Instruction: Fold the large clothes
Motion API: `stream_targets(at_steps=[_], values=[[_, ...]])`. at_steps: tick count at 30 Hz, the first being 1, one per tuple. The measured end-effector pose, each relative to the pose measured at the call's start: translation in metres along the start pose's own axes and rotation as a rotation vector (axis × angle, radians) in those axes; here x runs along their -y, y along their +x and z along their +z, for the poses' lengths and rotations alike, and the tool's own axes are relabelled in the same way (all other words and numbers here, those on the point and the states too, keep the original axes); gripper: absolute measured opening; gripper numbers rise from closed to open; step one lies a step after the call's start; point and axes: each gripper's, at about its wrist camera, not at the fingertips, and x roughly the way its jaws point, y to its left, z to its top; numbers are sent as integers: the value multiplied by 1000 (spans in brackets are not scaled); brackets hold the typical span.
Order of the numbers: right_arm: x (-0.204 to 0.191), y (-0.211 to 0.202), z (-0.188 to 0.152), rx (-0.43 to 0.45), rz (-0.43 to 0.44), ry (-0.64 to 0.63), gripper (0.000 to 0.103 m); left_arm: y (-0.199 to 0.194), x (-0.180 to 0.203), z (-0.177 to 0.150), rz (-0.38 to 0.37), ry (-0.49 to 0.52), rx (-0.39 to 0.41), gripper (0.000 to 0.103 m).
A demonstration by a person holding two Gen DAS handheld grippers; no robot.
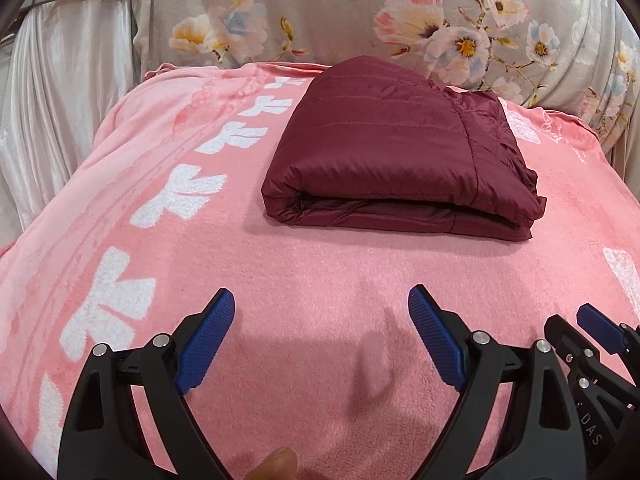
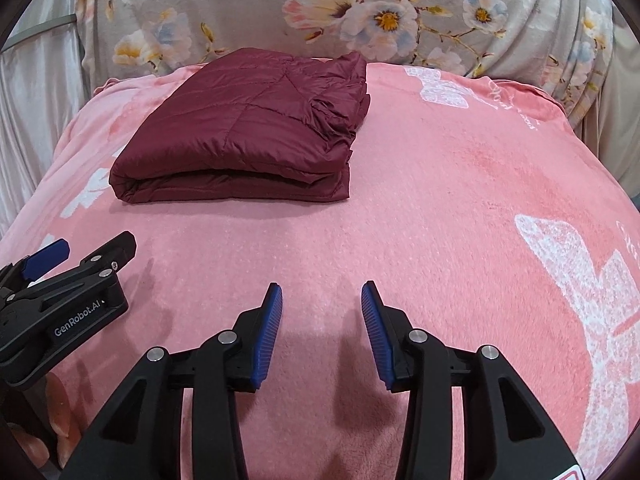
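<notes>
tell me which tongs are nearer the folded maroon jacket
Left, but only slightly. The left tongs sit almost straight in front of the folded maroon jacket, open and empty. The right tongs are just as far back but off to its right, also empty.

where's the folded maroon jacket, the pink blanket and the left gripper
folded maroon jacket (image 1: 384,148), left wrist view, on its quilted top layer
pink blanket (image 2: 440,200), right wrist view, on a bare patch right of the jacket
left gripper (image 1: 320,300), left wrist view, midway between its open blue fingertips
</notes>
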Motion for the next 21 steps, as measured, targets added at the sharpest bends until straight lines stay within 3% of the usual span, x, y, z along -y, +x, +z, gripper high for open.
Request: stream_targets(at_steps=[21], values=[[-5,0,1,4,-32,-16,41,-3,2,-2,29,13,13,86]])
